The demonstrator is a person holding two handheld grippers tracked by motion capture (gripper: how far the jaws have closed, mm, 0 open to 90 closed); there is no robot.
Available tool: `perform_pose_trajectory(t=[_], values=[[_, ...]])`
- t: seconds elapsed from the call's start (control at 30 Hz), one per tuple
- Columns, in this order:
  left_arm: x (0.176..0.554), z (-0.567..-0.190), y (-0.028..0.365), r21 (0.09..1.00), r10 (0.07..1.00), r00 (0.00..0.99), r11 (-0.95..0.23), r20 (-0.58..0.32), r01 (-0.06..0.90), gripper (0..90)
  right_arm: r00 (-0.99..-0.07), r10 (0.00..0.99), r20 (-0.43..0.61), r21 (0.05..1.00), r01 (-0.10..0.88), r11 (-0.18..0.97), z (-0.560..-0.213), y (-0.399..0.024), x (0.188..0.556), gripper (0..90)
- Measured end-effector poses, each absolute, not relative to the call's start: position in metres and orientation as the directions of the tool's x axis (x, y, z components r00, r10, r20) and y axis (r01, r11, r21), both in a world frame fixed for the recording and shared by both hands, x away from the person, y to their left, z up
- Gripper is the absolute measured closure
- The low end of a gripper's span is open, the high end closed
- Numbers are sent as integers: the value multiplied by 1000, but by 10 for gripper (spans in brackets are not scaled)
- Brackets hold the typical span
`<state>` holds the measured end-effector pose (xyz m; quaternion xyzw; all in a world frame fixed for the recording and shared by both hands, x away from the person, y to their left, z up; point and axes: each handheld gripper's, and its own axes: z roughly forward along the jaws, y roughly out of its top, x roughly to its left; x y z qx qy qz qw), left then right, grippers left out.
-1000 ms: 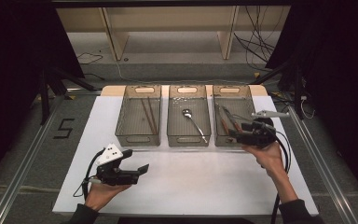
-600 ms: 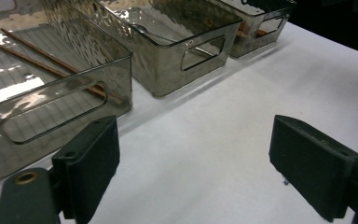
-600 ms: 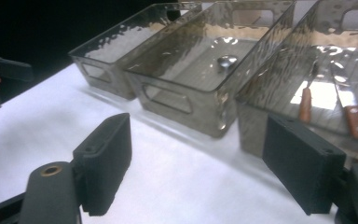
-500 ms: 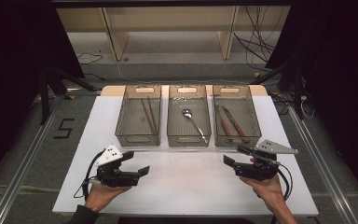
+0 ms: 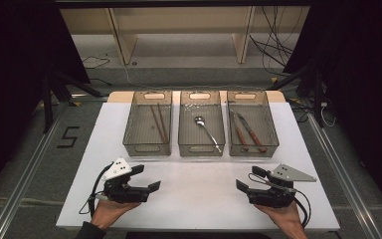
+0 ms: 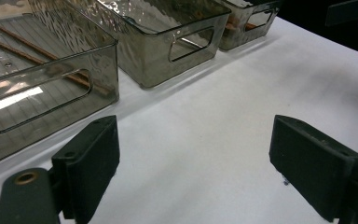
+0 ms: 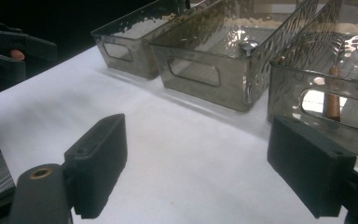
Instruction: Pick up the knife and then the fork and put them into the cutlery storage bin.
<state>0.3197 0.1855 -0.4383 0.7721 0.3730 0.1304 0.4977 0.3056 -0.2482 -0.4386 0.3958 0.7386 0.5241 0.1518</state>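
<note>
- Three clear bins stand in a row along the far edge of the white table (image 5: 189,199), each with cutlery in it; sorting looks finished or nearly so, as nothing loose lies on the bare near half.
- Left gripper (image 5: 146,180) rests near the table's near-left corner, jaws wide with nothing between them.
- Left bin (image 5: 147,148) holds a pair of chopsticks (image 5: 158,122) lying lengthwise.
- Middle bin (image 5: 201,148) holds one spoon (image 5: 206,130), bowl toward the far end.
- Right bin (image 5: 252,148) holds two wooden-handled pieces (image 5: 246,132), apparently a fork and a knife, side by side.
- Right gripper (image 5: 245,180) sits toward the near-right corner, well apart from the right bin; its jaws have just been opening and stand wide, empty.
- What remains, by my judgement, is little: both hands parked, no item waiting to be picked.
</note>
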Motion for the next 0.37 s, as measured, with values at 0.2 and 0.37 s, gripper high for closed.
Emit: perform_pose_trajectory(t=[0.2, 0.37], values=[[320, -439, 186, 865, 706, 687, -225, -171, 448, 158, -637, 749, 182, 900, 414, 133, -439, -249, 305, 207], [321, -440, 187, 867, 708, 684, -217, -177, 449, 158, -637, 750, 175, 903, 408, 136, -439, -249, 306, 206]])
